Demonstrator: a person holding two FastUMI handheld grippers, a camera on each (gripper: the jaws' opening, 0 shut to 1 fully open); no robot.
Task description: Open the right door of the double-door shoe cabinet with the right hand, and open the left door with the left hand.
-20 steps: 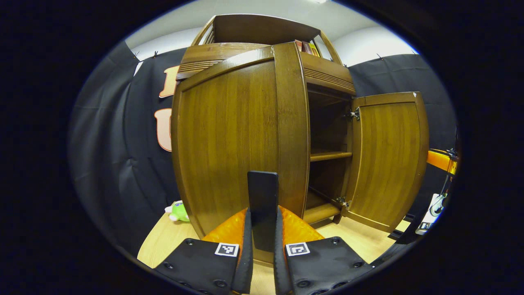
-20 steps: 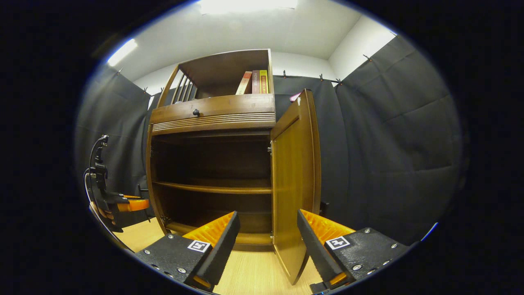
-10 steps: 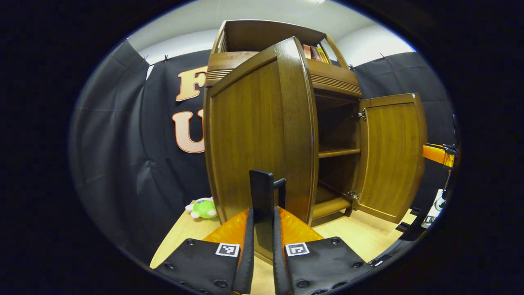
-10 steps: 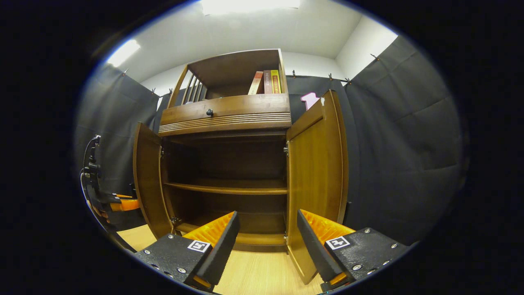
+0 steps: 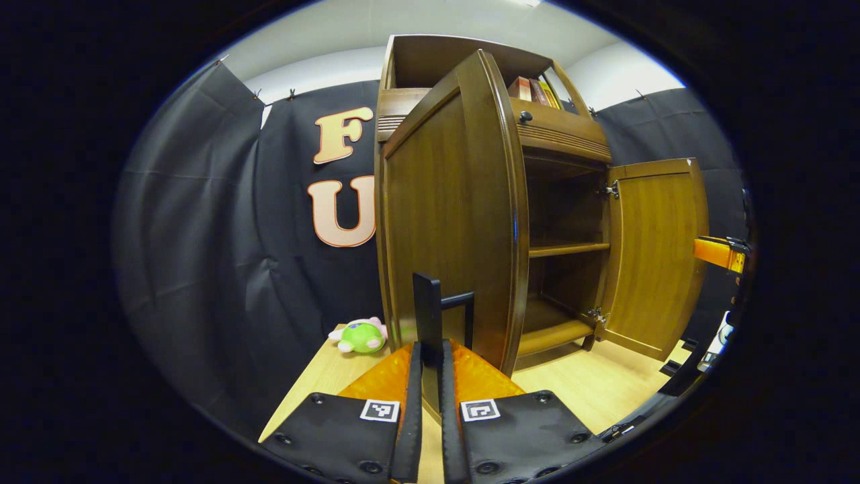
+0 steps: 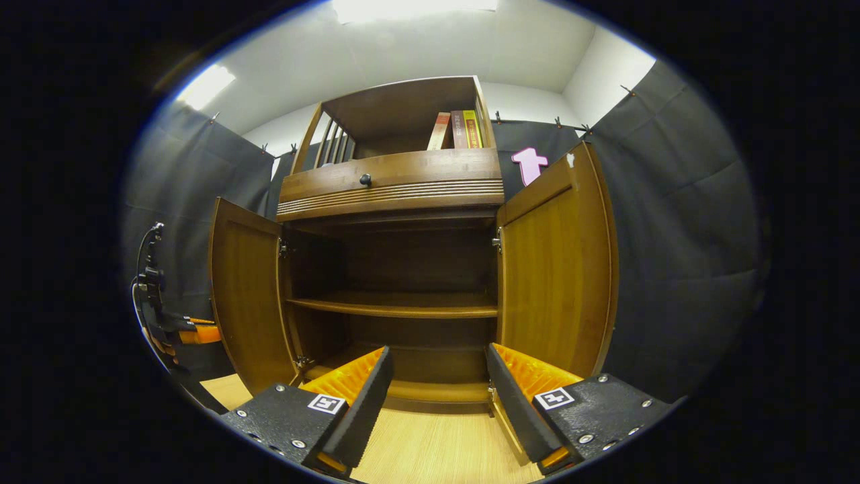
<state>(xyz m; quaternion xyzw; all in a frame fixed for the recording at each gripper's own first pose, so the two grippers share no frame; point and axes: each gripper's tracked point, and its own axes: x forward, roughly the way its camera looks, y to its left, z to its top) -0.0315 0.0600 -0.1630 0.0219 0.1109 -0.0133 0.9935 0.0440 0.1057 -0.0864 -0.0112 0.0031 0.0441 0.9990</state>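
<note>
Two doors of the shoe cabinet (image 6: 393, 202) stand open at mid-frame in my right gripper view: the left door (image 6: 245, 296) and the right door (image 6: 557, 269). Its inside is dark, and the back is hard to make out. The wooden floor (image 6: 437, 450) runs under it. My right gripper (image 6: 437, 390) is spread, holding nothing. My left gripper (image 5: 428, 376) pinches the handle (image 5: 430, 323), low centre. A green toy (image 5: 359, 336) lies lower left.
</note>
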